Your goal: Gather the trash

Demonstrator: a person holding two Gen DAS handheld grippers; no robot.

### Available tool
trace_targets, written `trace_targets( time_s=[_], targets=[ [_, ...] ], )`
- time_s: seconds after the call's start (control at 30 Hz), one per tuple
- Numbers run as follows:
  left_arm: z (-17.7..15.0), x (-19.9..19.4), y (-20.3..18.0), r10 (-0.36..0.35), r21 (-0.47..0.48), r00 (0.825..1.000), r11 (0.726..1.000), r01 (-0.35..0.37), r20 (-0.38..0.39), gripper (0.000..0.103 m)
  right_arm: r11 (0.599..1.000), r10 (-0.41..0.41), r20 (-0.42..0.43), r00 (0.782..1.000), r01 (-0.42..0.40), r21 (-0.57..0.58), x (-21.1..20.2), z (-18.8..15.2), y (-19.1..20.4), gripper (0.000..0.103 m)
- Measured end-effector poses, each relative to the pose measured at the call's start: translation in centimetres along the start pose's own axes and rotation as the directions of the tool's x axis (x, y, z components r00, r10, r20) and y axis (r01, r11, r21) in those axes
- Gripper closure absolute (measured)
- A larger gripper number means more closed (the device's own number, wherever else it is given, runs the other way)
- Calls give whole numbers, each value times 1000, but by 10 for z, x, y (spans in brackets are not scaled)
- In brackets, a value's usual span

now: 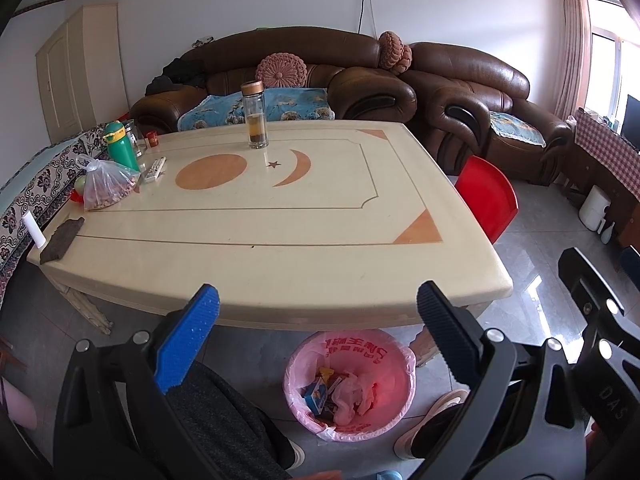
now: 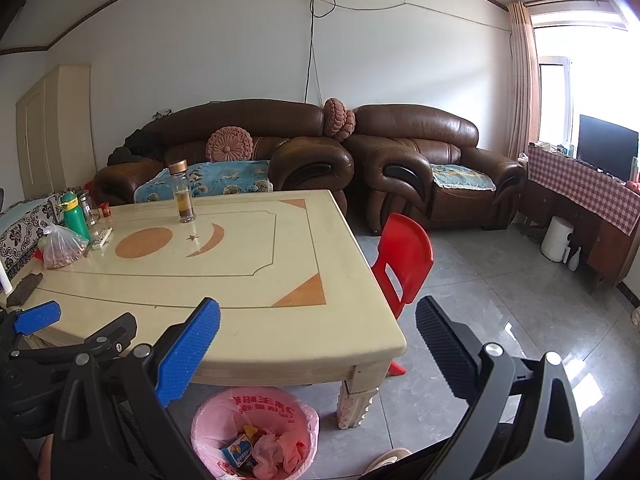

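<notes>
Hovering low at the near edge of the frame, left gripper (image 1: 318,322) has its blue and black fingers spread wide, nothing between them. Right gripper (image 2: 318,334) same: released, holding nothing, fingers wide apart at bottom of its frame. Left gripper's blue tip also shows at lower left of the right wrist view.

Directly below and between the fingers: pink-lined trash bin (image 1: 396,346) on the tiled floor, tucked partly under the near edge of the surface (image 1: 280,272). Inside it: a blue and yellow carton (image 1: 317,394), crumpled pink plastic (image 1: 352,394), other scraps too small to identify. Person's legs and light shoes flank the bin at bottom of frame.

Surface is cream with orange inlays (oval, crescent, star, corner triangles). Near left edge: a dark cloth (image 1: 62,238), white roll beside it. Further left-centre: clear plastic bag of nuts (image 1: 106,186), a remote control (image 1: 155,169) just beside it, green bottle (image 1: 121,146) behind. Far centre: glass tea bottle (image 1: 255,116) with gold cap, upright.

Red plastic chair (image 2: 402,258) stands at the right side of the surface. Beyond: brown leather sofa (image 1: 304,68) and armchair, round pink cushions. Far right: window, curtain, checked cloth over a cabinet.
</notes>
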State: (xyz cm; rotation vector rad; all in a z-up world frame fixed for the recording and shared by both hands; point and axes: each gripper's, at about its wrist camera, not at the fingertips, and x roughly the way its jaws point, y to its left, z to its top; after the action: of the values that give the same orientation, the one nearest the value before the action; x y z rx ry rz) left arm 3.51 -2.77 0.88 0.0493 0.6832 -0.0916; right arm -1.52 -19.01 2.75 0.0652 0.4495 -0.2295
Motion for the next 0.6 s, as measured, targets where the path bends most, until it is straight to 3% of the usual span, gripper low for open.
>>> trace_targets(
  time_s=[0.6],
  targets=[
    [-3,-1,2,10,2,1000,1000,-10,5,6,1000,-2,3,1000,2,-5,-1,1,0,7]
  ],
)
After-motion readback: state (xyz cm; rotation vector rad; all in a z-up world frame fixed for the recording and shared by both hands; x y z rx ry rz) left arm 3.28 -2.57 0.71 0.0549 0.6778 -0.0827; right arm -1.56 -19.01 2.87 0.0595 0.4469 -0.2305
